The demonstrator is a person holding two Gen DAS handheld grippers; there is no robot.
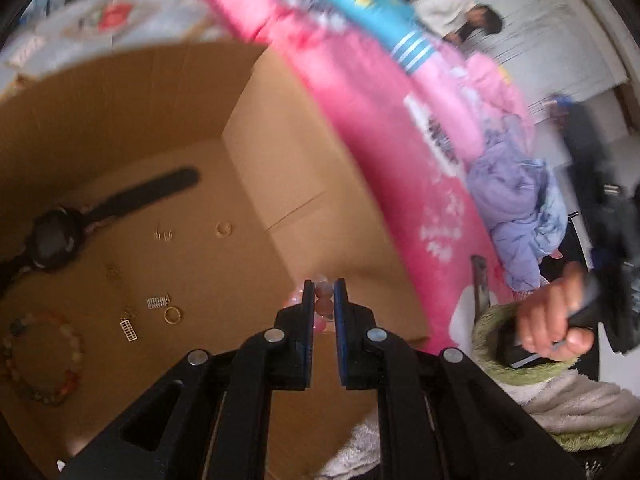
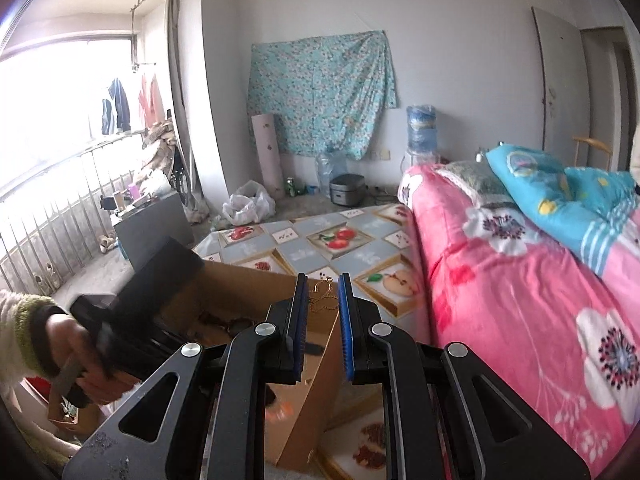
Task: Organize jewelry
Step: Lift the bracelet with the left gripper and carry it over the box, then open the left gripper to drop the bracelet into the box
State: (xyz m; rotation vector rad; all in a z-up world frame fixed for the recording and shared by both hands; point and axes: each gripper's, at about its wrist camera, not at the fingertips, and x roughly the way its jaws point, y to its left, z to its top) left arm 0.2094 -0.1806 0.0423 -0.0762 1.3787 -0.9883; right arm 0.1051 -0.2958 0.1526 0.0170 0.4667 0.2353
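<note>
My left gripper (image 1: 323,285) is shut on a string of pink beads (image 1: 325,309) and hangs over the near right corner of an open cardboard box (image 1: 280,152). On the box floor lie a black watch (image 1: 54,240), a multicoloured bead bracelet (image 1: 44,356), two gold rings (image 1: 172,314) (image 1: 224,229) and small silver abacus-shaped charms (image 1: 130,330). My right gripper (image 2: 323,280) is shut on a thin gold flower-shaped piece (image 2: 322,299), held in the air above the box's far edge (image 2: 248,288). The picture in the left wrist view is blurred.
A bed with a pink flowered cover (image 2: 520,300) and a blue pillow (image 2: 560,200) runs along the box's right side. A fruit-patterned mat (image 2: 320,240) covers the floor beyond. The person's left hand (image 2: 76,344) and right hand (image 1: 552,312) hold the gripper handles.
</note>
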